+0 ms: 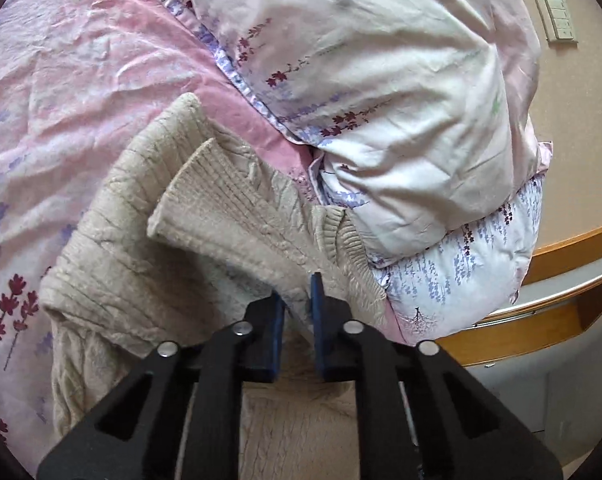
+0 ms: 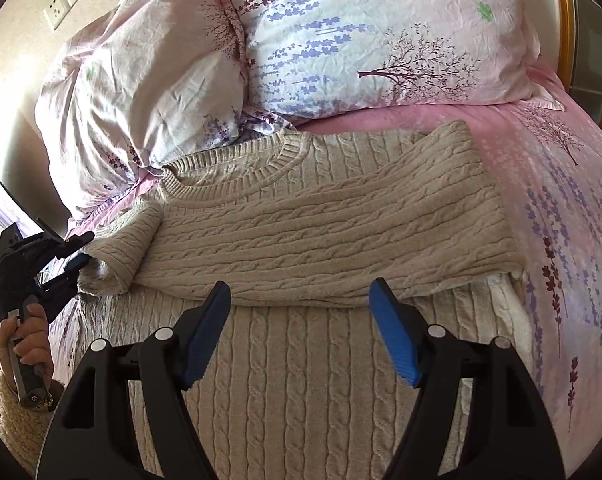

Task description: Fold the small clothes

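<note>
Pinching down over the sweater (image 1: 221, 216), my left gripper (image 1: 299, 300) has its blue pads drawn to a narrow gap, and knit shows through that gap; whether a fold of it is actually caught between them I cannot tell. Ahead of the tips a ribbed cuff (image 1: 181, 200) lies folded across the body of the sweater, and the collar sits just right of my jaws. Pink sheet (image 1: 81, 80) lies open to the left, a quilt (image 1: 381, 80) bulks up ahead on the right, and a wooden ledge (image 1: 561, 248) runs along the far right under the wall.

From my right wrist, my right gripper (image 2: 301, 304) stands wide, pads well apart, gripping nothing and hovering over the sweater's lower half just short of the edge of a sleeve folded across it. The sweater (image 2: 321, 216) lies flat on the sheet with its collar toward the pillow (image 2: 381, 32). Sheet (image 2: 561, 200) spreads free on the right. At far left my left gripper (image 2: 77, 256) meets the sweater's rolled edge, its handle gripped upright in my left hand (image 2: 31, 340).
</note>
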`<action>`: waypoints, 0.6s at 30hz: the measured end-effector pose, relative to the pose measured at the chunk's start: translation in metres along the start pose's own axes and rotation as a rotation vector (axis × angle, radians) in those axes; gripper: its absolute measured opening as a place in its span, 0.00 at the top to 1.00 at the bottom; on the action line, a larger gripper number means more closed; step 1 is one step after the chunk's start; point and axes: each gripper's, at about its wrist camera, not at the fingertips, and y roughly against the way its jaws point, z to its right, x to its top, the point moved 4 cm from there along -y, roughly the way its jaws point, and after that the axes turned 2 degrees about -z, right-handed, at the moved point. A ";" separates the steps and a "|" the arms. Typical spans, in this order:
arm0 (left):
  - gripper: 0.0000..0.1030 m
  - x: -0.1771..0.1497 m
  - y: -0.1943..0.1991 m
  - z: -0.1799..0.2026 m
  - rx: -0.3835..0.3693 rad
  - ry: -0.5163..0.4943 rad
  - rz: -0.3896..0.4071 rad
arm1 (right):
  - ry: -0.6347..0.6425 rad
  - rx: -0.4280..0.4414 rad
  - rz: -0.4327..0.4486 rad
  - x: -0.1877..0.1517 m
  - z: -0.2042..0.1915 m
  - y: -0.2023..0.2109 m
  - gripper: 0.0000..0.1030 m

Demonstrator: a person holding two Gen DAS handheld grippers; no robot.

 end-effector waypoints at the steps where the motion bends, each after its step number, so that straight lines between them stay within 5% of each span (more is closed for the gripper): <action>1: 0.92 -0.002 -0.002 0.007 -0.007 -0.019 0.003 | -0.006 0.000 0.003 0.001 0.002 0.001 0.29; 6: 0.92 -0.035 -0.036 0.074 -0.067 -0.206 -0.064 | -0.058 0.052 0.030 0.013 0.014 0.008 0.29; 9: 0.92 -0.072 -0.075 0.113 -0.090 -0.344 -0.201 | -0.097 0.096 0.042 0.020 0.023 0.008 0.29; 12: 0.70 -0.115 -0.113 0.135 -0.063 -0.488 -0.382 | -0.162 0.148 0.029 0.024 0.036 0.004 0.29; 14: 0.68 -0.129 -0.119 0.136 -0.083 -0.500 -0.452 | -0.209 0.174 0.010 0.026 0.046 0.001 0.29; 18: 0.51 -0.109 -0.080 0.125 -0.069 -0.536 -0.362 | -0.241 0.188 -0.018 0.027 0.056 -0.003 0.38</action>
